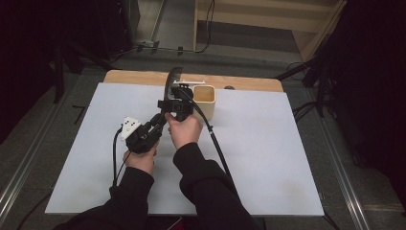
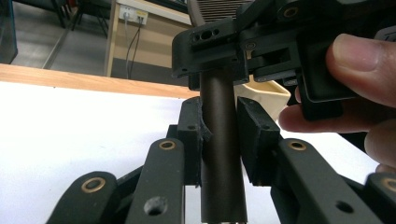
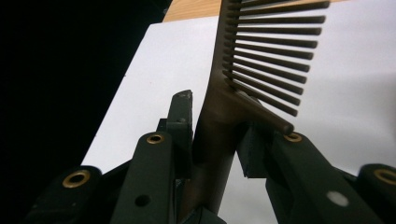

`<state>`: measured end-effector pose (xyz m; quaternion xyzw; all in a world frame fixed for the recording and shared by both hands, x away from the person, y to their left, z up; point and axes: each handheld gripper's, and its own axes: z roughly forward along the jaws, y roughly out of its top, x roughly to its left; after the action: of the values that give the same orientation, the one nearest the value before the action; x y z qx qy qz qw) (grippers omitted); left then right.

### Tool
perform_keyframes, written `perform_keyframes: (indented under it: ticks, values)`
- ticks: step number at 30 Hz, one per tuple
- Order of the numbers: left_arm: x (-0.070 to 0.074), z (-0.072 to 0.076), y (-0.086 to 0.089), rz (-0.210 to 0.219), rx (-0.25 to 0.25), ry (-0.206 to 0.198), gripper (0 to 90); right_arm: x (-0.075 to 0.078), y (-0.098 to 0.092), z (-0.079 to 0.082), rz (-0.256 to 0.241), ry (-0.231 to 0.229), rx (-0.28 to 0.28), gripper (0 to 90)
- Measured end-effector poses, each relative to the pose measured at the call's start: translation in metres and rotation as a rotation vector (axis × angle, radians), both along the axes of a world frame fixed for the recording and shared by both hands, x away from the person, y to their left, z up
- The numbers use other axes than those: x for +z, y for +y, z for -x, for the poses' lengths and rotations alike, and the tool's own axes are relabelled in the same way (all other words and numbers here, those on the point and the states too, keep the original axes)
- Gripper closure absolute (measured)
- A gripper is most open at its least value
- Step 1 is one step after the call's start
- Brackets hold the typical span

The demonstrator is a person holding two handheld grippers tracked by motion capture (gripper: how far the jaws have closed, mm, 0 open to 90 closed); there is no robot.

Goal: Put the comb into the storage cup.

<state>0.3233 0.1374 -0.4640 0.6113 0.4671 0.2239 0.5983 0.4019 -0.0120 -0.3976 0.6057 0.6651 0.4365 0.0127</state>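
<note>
White sheeting covers the table [image 1: 268, 158] in the high view, with a wooden strip along its far edge and dark floor and cables around it. Near the far middle stands a cream cup [image 1: 205, 100], and just in front of it both grippers meet on a dark comb [image 1: 171, 80] that stands nearly upright, toothed end up. The left gripper [image 1: 160, 120] reaches in from the lower left toward the handle, while the right gripper [image 1: 173, 106] sits higher on the comb, closer to the cup. From the left gripper view, its two black jaws stand on either side of the comb's round handle [image 2: 222, 154], pads touching or all but touching it; the handle's long axis runs straight up between them. Above, the right gripper [image 2: 219, 70] is clamped across the same handle, a hand [image 2: 359, 88] behind it, and the cup's rim [image 2: 266, 93] shows just beyond. Seen in the right gripper view, its jaws are closed on the comb [image 3: 219, 126] where handle widens into teeth, which fan away up and right over the white sheet. Judging by this, the comb is being passed between grippers, and the next move depends on one letting go along that upright axis, the right gripper being nearer the cup.
</note>
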Motion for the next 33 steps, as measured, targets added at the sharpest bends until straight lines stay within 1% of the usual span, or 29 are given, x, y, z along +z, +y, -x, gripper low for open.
perform_keyframes:
  ticks: [4,8,14,16,18,20,24,26,31,33]
  values:
    - [0.000,0.000,0.000,0.008,-0.005,0.003,72.4,0.001,-0.001,0.000,-0.010,0.005,-0.004,68.7]
    - [0.001,0.000,0.000,0.000,-0.004,0.002,72.0,0.001,-0.001,0.001,-0.013,0.002,-0.001,69.1]
    - [0.001,-0.001,0.002,0.028,-0.020,0.024,71.3,0.001,-0.001,0.001,-0.026,0.001,0.001,69.6]
    - [0.001,-0.001,0.002,0.029,-0.021,0.030,70.5,0.001,-0.001,0.002,-0.024,0.000,0.004,69.7]
    - [0.002,-0.001,0.003,0.037,-0.028,0.048,69.4,0.000,0.000,0.002,-0.012,-0.001,0.007,69.8]
    - [0.003,-0.002,0.003,0.050,-0.038,0.071,66.1,-0.001,-0.001,0.001,-0.005,-0.003,0.011,69.9]
    - [0.005,-0.002,0.005,0.074,-0.055,0.098,62.5,-0.003,-0.003,0.002,0.011,-0.008,0.007,69.9]
    - [0.006,-0.002,0.005,0.083,-0.063,0.115,58.8,-0.003,-0.005,0.002,0.012,-0.010,0.004,69.8]
    - [0.010,-0.002,0.005,0.058,-0.073,0.125,55.8,-0.005,-0.010,0.000,0.021,-0.011,-0.007,69.9]
    - [0.011,-0.002,0.005,0.056,-0.083,0.144,55.7,-0.005,-0.012,0.000,0.029,-0.016,-0.009,69.8]
